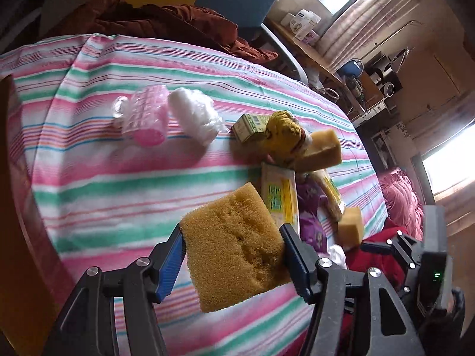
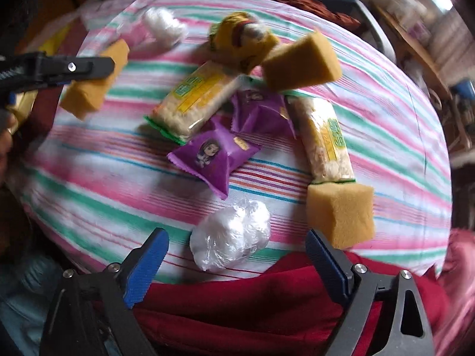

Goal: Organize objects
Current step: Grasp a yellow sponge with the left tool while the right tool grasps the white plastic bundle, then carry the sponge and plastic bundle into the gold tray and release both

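Left wrist view: sponge point(image 1: 237, 246) clamped between pads of left claw point(image 1: 234, 255), lifted above striped bed sheet point(image 1: 118, 184) near its front edge. Right claw point(image 2: 237, 264) spread wide, empty, over white plastic wad point(image 2: 231, 234) at sheet's near edge; purple packets point(image 2: 215, 154), rice bars point(image 2: 193, 101) toward middle.

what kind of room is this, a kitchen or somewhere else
Most likely a lived-in bedroom, not a kitchen. The items lie on a striped sheet spread like a bed, with a rumpled brown quilt behind it and a cluttered desk by a curtained window.
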`<state>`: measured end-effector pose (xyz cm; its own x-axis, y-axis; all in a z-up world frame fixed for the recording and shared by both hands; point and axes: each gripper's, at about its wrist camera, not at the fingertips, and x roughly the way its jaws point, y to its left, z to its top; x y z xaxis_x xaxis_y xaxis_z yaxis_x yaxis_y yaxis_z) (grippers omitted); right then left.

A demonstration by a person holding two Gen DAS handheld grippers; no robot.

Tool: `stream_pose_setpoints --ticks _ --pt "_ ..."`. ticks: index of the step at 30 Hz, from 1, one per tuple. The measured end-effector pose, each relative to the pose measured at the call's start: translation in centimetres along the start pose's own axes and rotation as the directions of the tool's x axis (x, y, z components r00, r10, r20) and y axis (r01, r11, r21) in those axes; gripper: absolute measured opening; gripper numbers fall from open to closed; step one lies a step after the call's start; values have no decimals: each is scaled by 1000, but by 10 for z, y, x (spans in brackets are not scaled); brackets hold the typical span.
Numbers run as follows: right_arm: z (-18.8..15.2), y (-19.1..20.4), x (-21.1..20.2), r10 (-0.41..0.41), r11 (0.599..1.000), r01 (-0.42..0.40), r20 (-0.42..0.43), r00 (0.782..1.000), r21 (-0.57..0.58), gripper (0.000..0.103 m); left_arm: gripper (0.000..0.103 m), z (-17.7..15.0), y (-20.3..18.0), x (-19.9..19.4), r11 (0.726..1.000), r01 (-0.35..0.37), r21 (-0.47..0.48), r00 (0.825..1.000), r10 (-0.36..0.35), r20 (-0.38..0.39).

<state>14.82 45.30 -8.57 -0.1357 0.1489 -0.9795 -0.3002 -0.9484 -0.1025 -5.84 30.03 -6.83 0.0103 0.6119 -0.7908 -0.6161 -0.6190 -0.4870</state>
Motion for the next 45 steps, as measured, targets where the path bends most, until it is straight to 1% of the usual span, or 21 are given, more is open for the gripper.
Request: stream_pose_setpoints --ticks 2,4,6,7,8,9,10,12,15,17,20,21,25,26,30,33,39,45 --pt "0 7 4 1 997 -5 -46 999 -79 97 64 -5 2 -6 1000 5 -4 1000 -5 8" --pt "0 13 10 -22 989 9 -88 996 -149 97 64 -8 3 -11 1000 12 -10 1000 -12 12" --pt "2 16 15 -37 982 16 -111 993 -188 97 64 -11 3 -17 1000 17 -12 1000 -16 21" --pt "3 16 19 -54 980 30 -122 991 -196 95 64 -11 2 -20 1000 18 -9 1000 -18 25" --pt "5 16 23 -77 977 49 -133 988 -205 91 64 -13 2 -23 1000 17 -5 999 -17 33" --pt "5 16 27 -83 977 52 -140 987 -208 68 64 -14 1 -26 1000 14 1 999 -14 40" --pt "6 15 30 -76 980 46 -147 986 -195 61 64 -16 0 -28 1000 9 9 999 -9 48" --pt "6 13 31 -65 983 40 -136 989 -179 60 64 -18 0 -33 1000 -1 19 998 0 64" --pt "1 16 23 -46 985 29 -95 994 -171 59 64 -22 2 -39 1000 -12 25 997 10 81" --pt "-3 20 11 -78 984 68 -54 995 -164 59 64 -25 4 -43 999 -16 27 996 13 93" --pt "-7 30 -17 -109 980 113 32 993 -162 59 64 -30 9 -52 1000 -18 16 994 16 110" --pt "-8 37 -29 -122 977 132 69 990 -170 59 64 -30 10 -56 1000 -16 11 993 15 116" --pt "-5 63 -58 -144 963 179 174 974 -204 60 64 -35 17 -79 999 -32 2 985 32 168" --pt "4 72 -64 -144 960 187 205 968 -209 60 64 -36 20 -86 999 -40 -1 982 40 184" --pt "24 105 -85 -109 957 180 291 950 -229 60 64 -41 36 -112 997 -73 -31 969 78 232" --pt "35 131 -93 -67 952 164 346 936 -260 60 64 -47 52 -132 992 -108 -63 956 121 269" --pt "43 182 -102 1 933 146 407 913 -330 60 64 -60 85 -164 978 -154 -140 930 191 313" --pt "53 230 -104 47 910 146 448 893 -388 60 64 -75 120 -189 959 -183 -218 908 250 336"
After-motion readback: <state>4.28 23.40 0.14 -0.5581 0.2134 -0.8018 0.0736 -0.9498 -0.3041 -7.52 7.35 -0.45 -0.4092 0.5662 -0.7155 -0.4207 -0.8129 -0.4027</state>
